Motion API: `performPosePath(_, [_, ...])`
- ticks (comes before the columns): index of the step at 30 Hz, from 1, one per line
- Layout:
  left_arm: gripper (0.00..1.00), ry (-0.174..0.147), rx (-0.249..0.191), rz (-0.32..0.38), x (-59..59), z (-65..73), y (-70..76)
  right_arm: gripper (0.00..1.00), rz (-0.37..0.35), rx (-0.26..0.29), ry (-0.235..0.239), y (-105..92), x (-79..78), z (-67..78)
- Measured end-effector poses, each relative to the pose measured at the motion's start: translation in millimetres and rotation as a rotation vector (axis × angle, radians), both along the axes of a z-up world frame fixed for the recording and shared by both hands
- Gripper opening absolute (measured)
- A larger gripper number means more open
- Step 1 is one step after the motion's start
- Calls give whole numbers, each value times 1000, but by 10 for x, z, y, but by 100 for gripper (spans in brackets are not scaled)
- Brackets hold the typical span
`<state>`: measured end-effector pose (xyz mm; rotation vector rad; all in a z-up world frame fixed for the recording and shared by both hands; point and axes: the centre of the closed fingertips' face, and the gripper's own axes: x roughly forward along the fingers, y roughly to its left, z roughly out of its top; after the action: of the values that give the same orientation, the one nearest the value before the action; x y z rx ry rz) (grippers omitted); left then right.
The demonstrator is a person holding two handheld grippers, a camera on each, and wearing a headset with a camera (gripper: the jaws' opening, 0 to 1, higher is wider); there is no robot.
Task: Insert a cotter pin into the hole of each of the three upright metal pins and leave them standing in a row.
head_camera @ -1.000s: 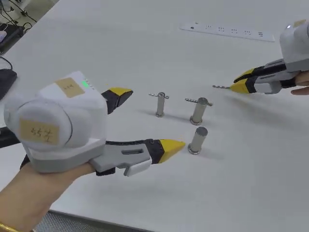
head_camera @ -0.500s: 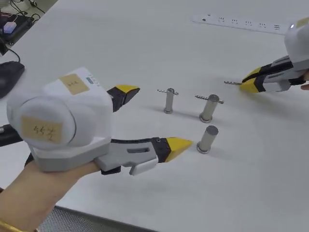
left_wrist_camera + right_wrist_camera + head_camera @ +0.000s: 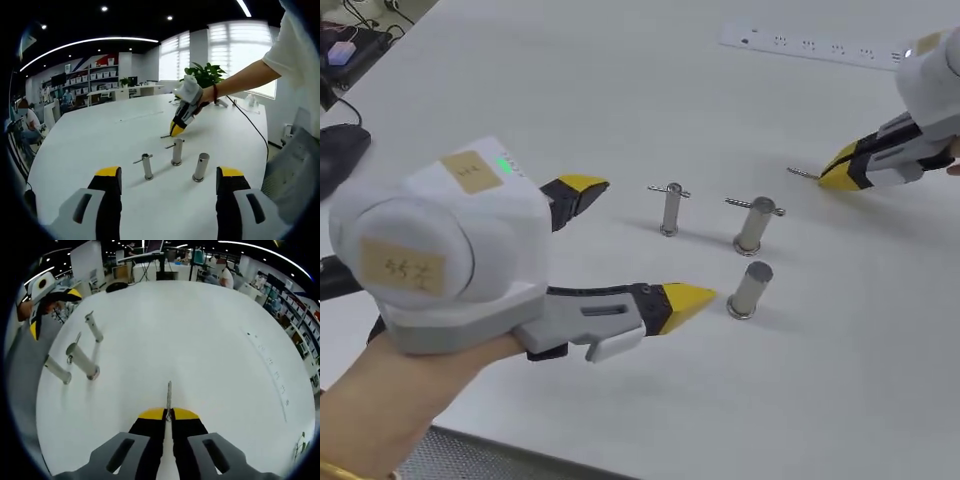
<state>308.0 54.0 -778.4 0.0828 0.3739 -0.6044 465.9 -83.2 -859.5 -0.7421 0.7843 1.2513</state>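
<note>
Three upright metal pins stand on the white table. The far-left pin (image 3: pixel 670 208) and the middle pin (image 3: pixel 752 225) each carry a cotter pin through the top. The near pin (image 3: pixel 750 288) has no cotter pin; it is also the right-hand pin (image 3: pixel 200 167) in the left gripper view. My left gripper (image 3: pixel 635 242) is open and empty, just left of the pins. My right gripper (image 3: pixel 840 172) hovers to their right, shut on a cotter pin (image 3: pixel 169 392) that sticks out past its tips toward the pins.
A white power strip (image 3: pixel 810 48) lies at the far edge of the table. A dark mouse and cables (image 3: pixel 340 150) sit at the far left. The table's front edge (image 3: pixel 520 455) runs under my left hand.
The head camera shifted a little. Both grippers and the three pins keep their places relative to each other.
</note>
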Motion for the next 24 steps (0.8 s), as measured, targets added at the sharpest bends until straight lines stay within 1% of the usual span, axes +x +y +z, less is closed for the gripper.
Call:
performPosePath(2, [77, 1, 1, -1, -2, 0, -1, 6, 15, -26, -10, 3, -17, 4])
performPosePath(4, [76, 2, 5, -2, -4, -1, 0, 5, 22, -40, -13, 12, -35, 8])
performPosePath(6, [76, 1, 6, -3, -3, 2, 1, 4, 24, -52, -17, -7, 32, -13])
performPosePath(7, [76, 0, 4, -2, -2, 7, 2, 4, 28, -58, -22, -15, 41, -15])
performPosePath(14, [76, 0, 5, -3, 0, 11, 2, 2, 21, -66, -42, -35, 34, 2])
performPosePath(17, [76, 4, 10, -6, -6, 2, -2, 2, 13, -65, -57, -49, 111, 0])
performPosePath(20, [75, 8, 17, -10, -14, -8, -7, 2, 11, -58, -69, -50, 126, 43])
performPosePath(24, [74, 12, 12, -13, -21, -6, -18, 2, 11, -47, -93, -35, 137, 115])
